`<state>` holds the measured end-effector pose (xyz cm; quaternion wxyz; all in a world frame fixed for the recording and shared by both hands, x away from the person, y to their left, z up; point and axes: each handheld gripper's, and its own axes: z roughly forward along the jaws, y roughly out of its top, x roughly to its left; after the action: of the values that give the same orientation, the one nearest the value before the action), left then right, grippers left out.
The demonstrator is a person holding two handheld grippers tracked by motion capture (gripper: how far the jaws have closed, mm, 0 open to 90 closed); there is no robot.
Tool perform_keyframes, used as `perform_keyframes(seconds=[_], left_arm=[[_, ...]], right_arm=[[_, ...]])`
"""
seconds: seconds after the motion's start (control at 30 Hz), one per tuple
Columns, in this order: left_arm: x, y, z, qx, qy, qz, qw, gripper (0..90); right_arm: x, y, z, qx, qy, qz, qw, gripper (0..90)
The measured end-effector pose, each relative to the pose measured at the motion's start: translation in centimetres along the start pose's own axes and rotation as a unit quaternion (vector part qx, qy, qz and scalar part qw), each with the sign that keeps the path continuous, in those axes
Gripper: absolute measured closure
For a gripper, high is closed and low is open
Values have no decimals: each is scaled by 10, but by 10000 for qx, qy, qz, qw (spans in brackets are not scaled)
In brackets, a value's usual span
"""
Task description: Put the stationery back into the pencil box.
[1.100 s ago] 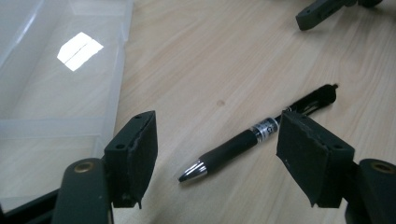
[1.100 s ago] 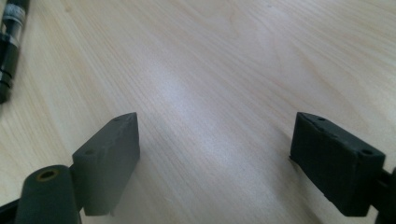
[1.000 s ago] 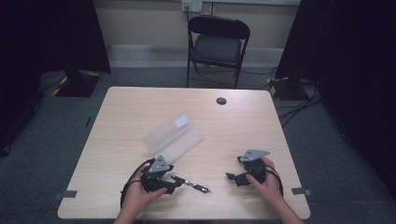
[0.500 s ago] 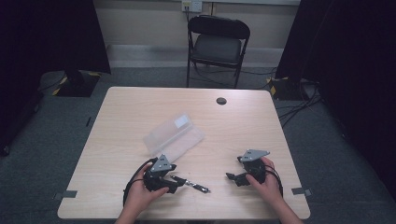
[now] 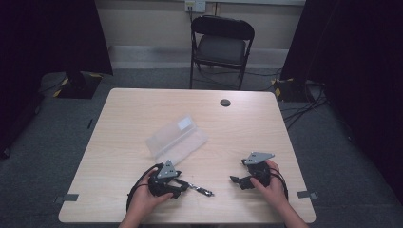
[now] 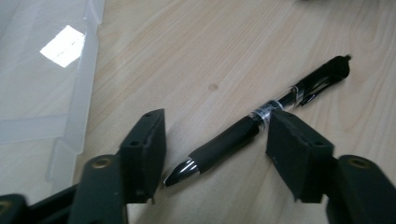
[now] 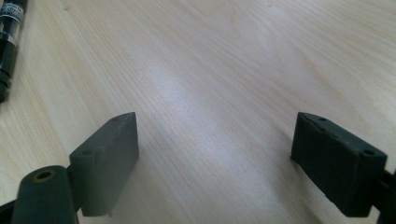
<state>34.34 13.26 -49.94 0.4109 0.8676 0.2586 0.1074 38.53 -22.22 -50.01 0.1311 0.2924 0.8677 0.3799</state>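
Left tongs (image 6: 212, 140) have just been closing around the pen (image 6: 261, 119), pads not yet touching; it lies on the surface (image 5: 119, 142) near the clear case (image 5: 177, 140). Right tongs (image 7: 215, 154) stand apart, empty. Grasp pending.

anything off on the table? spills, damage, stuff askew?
Nothing spilled or damaged. The clear plastic case lies at an angle to the table edges. The black pen lies diagonally between the left gripper jaws, which have just been closing, not yet clamped.

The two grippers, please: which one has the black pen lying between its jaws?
The left gripper: the black pen lies on the table between its jaws, which have just been closing. The right gripper frames bare tabletop.
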Motion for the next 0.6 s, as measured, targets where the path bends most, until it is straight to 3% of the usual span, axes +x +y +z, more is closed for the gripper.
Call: perform_keyframes(seconds=[0.17, 0.27, 0.4, 0.6], left_arm=[[-1, -1, -2, 7, 31, -21, 10000, 524], [-3, 1, -5, 132, 21, -91, 9999, 617], [-4, 2, -7, 223, -83, -347, 9991, 743], [-5, 3, -7, 269, -63, -503, 9984, 804]], right_arm=[[0, 0, 0, -1, -1, 3, 10000, 143], [0, 0, 0, -1, -2, 1, 10000, 144], [0, 0, 0, -1, -2, 1, 10000, 143], [0, 0, 0, -1, -2, 2, 10000, 144]])
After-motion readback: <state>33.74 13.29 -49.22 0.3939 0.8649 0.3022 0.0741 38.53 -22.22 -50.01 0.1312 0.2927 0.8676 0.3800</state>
